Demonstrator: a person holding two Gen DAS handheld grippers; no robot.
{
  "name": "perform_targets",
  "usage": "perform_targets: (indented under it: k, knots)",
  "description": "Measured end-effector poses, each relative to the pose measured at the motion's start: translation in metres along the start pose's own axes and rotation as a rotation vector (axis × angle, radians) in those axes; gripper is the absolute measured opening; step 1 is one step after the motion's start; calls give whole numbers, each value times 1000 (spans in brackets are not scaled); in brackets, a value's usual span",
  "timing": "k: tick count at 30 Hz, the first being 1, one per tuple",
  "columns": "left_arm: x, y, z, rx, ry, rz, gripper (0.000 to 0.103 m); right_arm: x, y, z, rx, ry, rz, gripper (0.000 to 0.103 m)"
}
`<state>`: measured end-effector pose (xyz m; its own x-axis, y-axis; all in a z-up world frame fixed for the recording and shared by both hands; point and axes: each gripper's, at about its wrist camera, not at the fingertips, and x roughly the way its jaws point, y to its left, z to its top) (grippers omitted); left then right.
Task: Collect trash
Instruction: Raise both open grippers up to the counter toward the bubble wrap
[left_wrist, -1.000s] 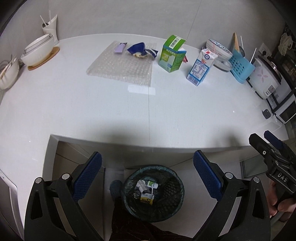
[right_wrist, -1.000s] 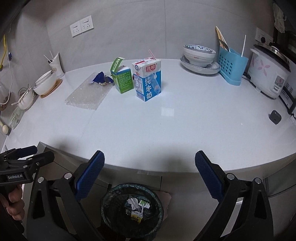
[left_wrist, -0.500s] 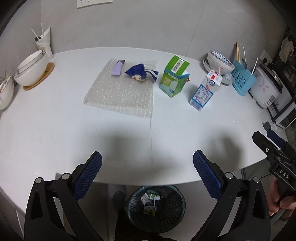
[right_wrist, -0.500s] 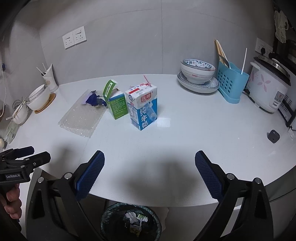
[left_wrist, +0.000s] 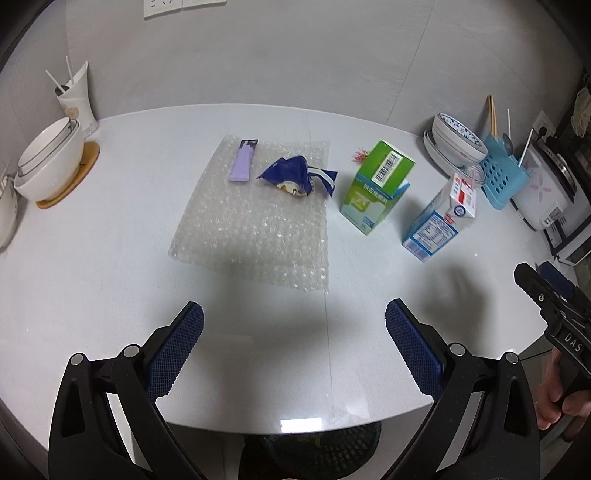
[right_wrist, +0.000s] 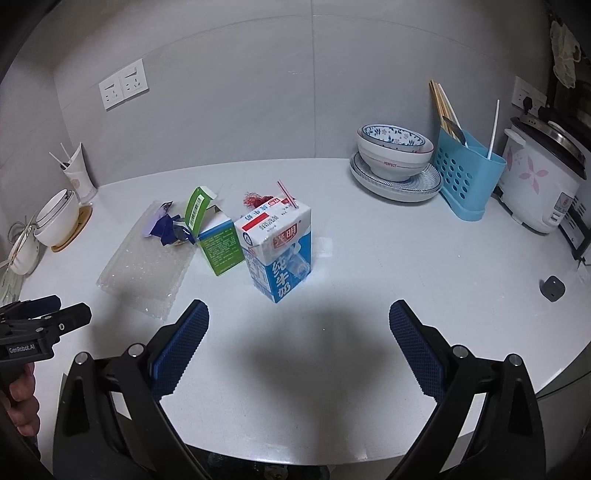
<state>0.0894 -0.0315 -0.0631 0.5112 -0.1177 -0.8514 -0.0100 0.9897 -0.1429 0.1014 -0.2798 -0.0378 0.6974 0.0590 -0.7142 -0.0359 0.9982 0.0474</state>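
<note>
Right wrist view, blue milk carton (right_wrist: 279, 249) upright, straw (right_wrist: 286, 193) tilted left.

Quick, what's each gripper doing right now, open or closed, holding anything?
Left gripper: open, holding nothing, above the counter.
Right gripper: open, holding nothing, facing the milk carton.

— Where are we working here?

— We are in a home kitchen. On the white worktop (right_wrist: 369, 280) we see a flowered rice cooker (right_wrist: 539, 188), stacked bowls (right_wrist: 394, 150) on a plate, and a blue cutlery drainer (right_wrist: 466, 173) with chopsticks.

— Anything else?

— Wall sockets (right_wrist: 123, 88) on grey tiles, and white bowls (left_wrist: 50, 162) on a wooden coaster.
</note>
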Motion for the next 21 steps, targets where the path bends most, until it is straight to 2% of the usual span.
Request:
perform_targets:
  k: [21]
  knots:
    - [55,30,78,25,28,13,96,54,14,41,50,26,-37,94]
